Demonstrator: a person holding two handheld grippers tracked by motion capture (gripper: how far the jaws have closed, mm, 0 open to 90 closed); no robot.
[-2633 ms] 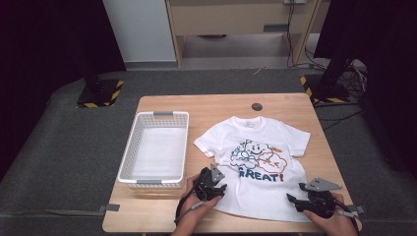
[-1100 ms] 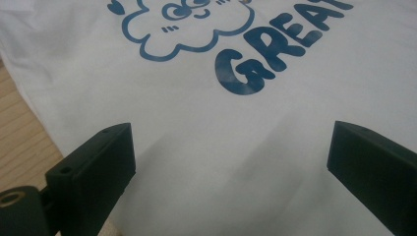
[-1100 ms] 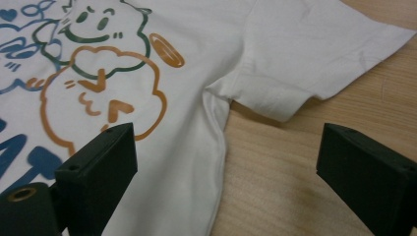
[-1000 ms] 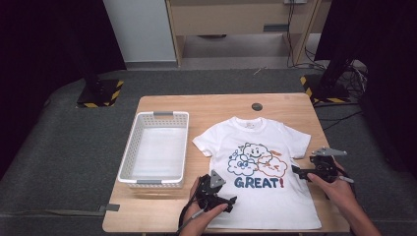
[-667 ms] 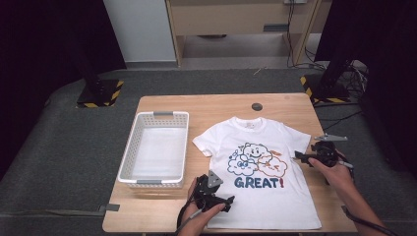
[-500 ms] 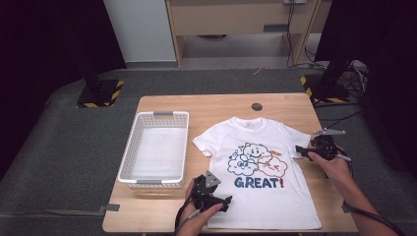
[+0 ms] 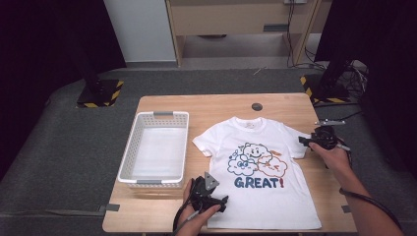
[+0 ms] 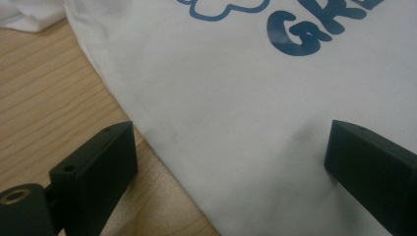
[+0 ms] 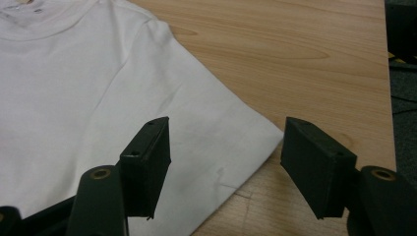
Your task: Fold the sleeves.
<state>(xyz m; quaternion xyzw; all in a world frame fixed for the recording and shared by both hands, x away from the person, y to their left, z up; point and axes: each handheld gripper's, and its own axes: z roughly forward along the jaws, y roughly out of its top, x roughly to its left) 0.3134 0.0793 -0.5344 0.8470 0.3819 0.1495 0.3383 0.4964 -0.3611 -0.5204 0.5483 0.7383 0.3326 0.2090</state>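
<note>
- Basket (image 7: pixel 156 150), white plastic, stands on the left part of the wooden table (image 7: pixel 221 105), its long side running away from the person, just beside the shirt's near sleeve but apart from it.
- Left gripper (image 7: pixel 222 201) sits low at the near edge of the table, at the bottom left corner of the T-shirt (image 7: pixel 265 196). Jaws stand wide apart; in the left gripper view one jaw is over bare wood beside the shirt's side edge, the other over the white cloth (image 8: pixel 236 118). Nothing is pinched between them.
- T-shirt lies flat, face up, in the middle-right of the table, collar pointing away from the person, cloud print and blue "GREAT!" lettering showing.
- Small dark round disc (image 7: pixel 256 106) is on the table beyond the collar, well apart from the shirt.
- Right gripper (image 7: pixel 304 141) hovers at the far right sleeve. Its jaws have just been closing and now stand partly open; the right gripper view shows the sleeve corner (image 9: pixel 231 147) between them, pads not pressing on it.
</note>
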